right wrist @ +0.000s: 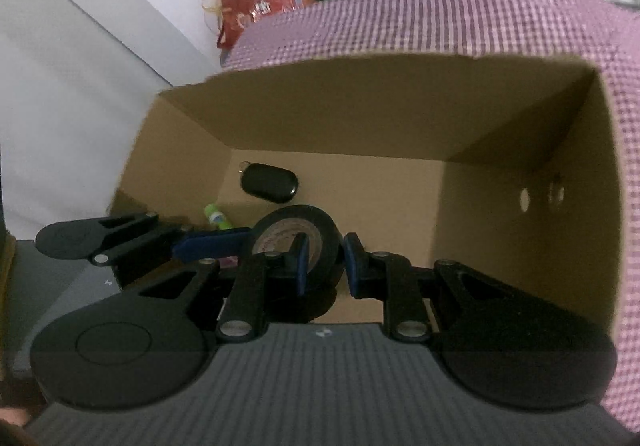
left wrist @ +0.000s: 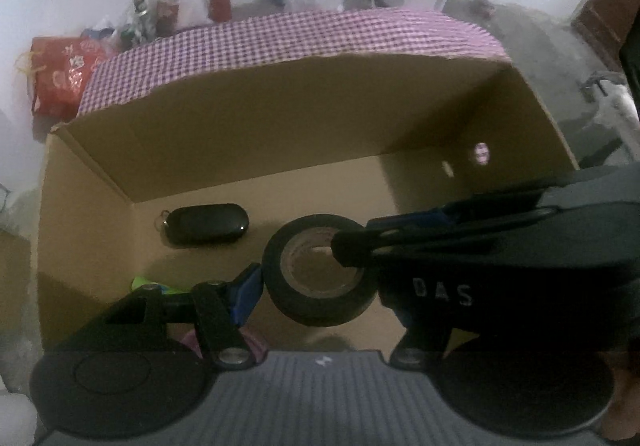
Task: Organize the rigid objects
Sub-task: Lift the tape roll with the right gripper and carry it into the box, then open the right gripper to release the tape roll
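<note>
Right gripper (right wrist: 324,262) pinches the black tape roll (right wrist: 298,234) wall over the cardboard box (right wrist: 340,118) floor, left gripper (left wrist: 308,266) half-open, empty; release low, clear of key fob (right wrist: 270,182).

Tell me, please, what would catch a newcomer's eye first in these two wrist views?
First the black tape roll, pinched through its wall by the right gripper over the open cardboard box. Next the black key fob lying on the box floor near the far left corner. The left gripper hangs beside the roll, fingers apart, on purple checked cloth ground.
</note>
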